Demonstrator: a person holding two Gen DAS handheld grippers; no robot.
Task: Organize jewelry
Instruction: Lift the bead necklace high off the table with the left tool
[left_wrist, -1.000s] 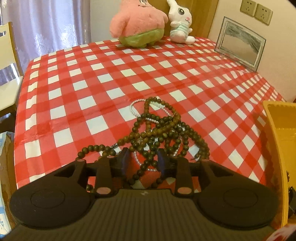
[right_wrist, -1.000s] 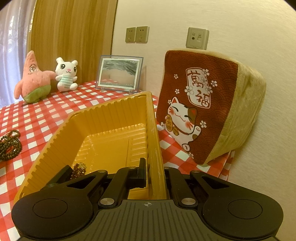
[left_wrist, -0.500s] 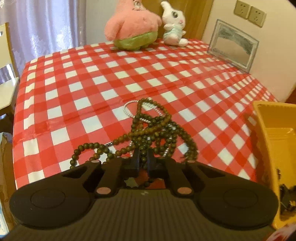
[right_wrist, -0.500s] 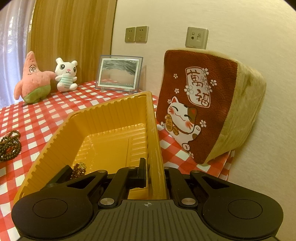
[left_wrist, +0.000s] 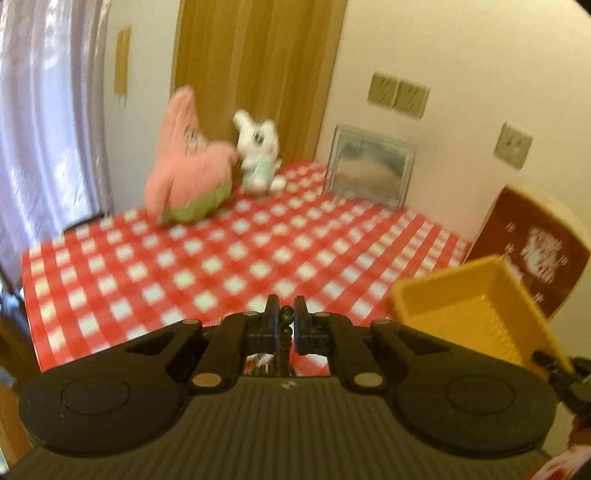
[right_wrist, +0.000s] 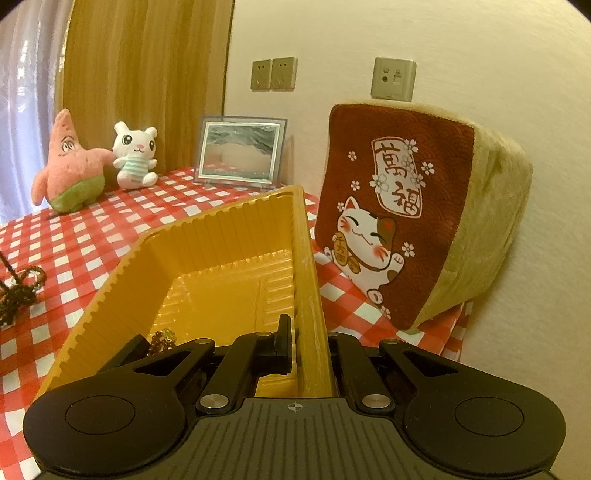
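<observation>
My left gripper (left_wrist: 286, 317) is shut on a strand of the dark brown bead necklace (left_wrist: 285, 334), lifted above the checked table; the beads hang down between the fingers. In the right wrist view the rest of the bead tangle (right_wrist: 20, 291) trails up from the cloth at the far left. My right gripper (right_wrist: 308, 343) is shut on the right wall of the yellow tray (right_wrist: 306, 280), one finger inside, one outside. The tray also shows in the left wrist view (left_wrist: 476, 314). A small gold beaded piece (right_wrist: 162, 338) lies in the tray's near corner.
A pink star plush (right_wrist: 68, 170) and a white bunny plush (right_wrist: 135, 157) stand at the table's far side beside a framed picture (right_wrist: 240, 153). A lucky-cat cushion (right_wrist: 417, 214) leans on the wall right of the tray. Red-checked cloth (left_wrist: 184, 273) covers the table.
My left gripper closed on the bead necklace and lifted it, tilting up and swinging toward the tray. The right gripper stayed clamped on the tray wall.
</observation>
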